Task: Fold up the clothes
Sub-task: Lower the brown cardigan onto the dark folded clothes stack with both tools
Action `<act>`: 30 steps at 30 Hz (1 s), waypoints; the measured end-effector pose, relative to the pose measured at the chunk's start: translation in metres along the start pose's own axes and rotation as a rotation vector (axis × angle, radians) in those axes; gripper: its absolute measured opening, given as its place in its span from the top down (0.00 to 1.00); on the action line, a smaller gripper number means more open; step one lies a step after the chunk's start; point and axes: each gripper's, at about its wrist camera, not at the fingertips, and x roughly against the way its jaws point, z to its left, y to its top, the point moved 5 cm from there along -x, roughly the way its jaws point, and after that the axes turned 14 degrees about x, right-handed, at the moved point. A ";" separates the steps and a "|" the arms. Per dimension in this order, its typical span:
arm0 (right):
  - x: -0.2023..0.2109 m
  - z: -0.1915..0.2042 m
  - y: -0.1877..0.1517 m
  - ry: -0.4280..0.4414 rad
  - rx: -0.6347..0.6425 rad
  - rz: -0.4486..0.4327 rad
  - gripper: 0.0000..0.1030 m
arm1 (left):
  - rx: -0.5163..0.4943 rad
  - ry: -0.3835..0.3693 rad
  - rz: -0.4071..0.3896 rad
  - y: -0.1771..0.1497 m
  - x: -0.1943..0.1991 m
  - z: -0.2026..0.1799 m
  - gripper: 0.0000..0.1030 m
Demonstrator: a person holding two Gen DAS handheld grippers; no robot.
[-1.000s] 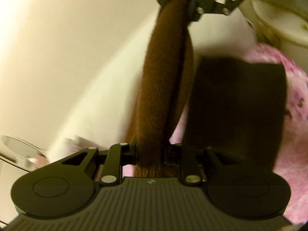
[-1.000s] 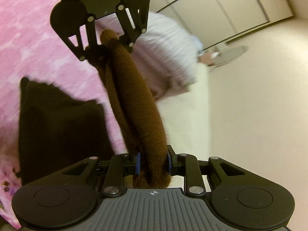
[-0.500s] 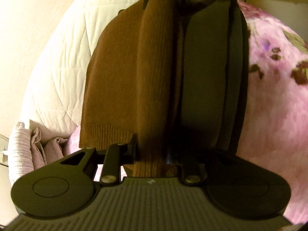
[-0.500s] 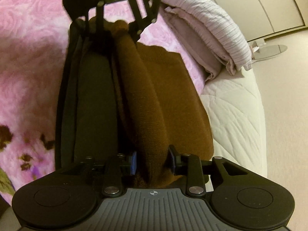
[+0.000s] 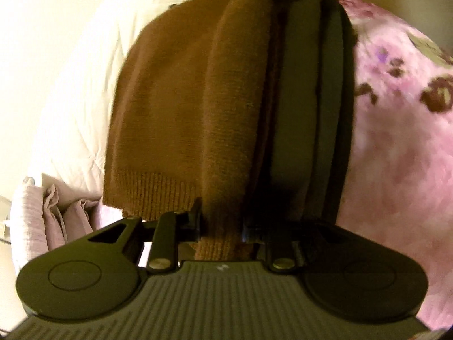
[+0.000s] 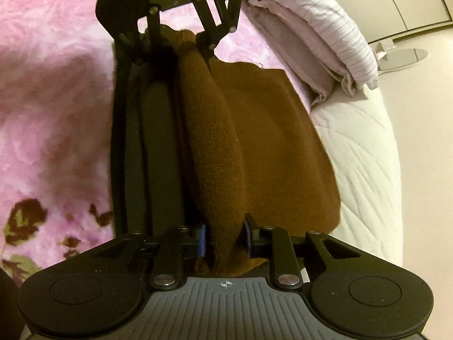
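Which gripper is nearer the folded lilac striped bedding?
Left. The left gripper sits beside the folded lilac striped bedding; the right gripper holds the brown knit sweater's far end.

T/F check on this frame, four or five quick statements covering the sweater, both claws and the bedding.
1. The left claw pinches the brown sweater. True.
2. The right claw is empty. False: a roll of the same sweater sits between its pads; its jaws are closing.
3. A dark folded garment lies next to the sweater. True.
4. The sweater rests on a bare wooden table. False: it lies on a bed, over a pink floral blanket and white quilt.
5. A folded striped cloth lies on the bed past the sweater. True.
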 end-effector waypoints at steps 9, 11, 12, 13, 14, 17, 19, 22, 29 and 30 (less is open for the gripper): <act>0.017 -0.004 -0.001 -0.015 -0.027 -0.006 0.72 | 0.079 -0.003 0.008 -0.024 0.022 -0.006 0.76; 0.012 -0.006 -0.002 0.009 -0.064 -0.001 0.73 | 0.095 -0.010 0.022 -0.027 0.023 -0.007 0.78; 0.010 -0.007 -0.002 0.022 -0.084 0.004 0.73 | 0.101 -0.012 0.027 -0.027 0.023 -0.006 0.78; 0.009 -0.006 -0.002 0.027 -0.087 0.007 0.73 | 0.106 -0.015 0.032 -0.028 0.028 0.000 0.79; 0.008 -0.006 -0.002 0.032 -0.090 0.009 0.73 | 0.111 -0.017 0.035 -0.030 0.033 0.005 0.79; 0.012 -0.008 -0.001 0.036 -0.110 0.010 0.73 | 0.116 -0.015 0.029 -0.035 0.041 0.009 0.78; 0.015 -0.009 -0.002 0.035 -0.127 0.009 0.73 | 0.116 -0.016 0.026 -0.035 0.042 0.005 0.77; 0.015 -0.005 -0.002 0.046 -0.133 0.010 0.73 | 0.115 -0.020 0.025 -0.034 0.043 0.002 0.77; 0.016 -0.001 -0.002 0.059 -0.150 0.020 0.73 | 0.117 -0.034 0.038 -0.031 0.036 0.002 0.76; 0.016 0.000 -0.002 0.059 -0.143 0.022 0.73 | 0.115 -0.034 0.038 -0.031 0.035 0.002 0.76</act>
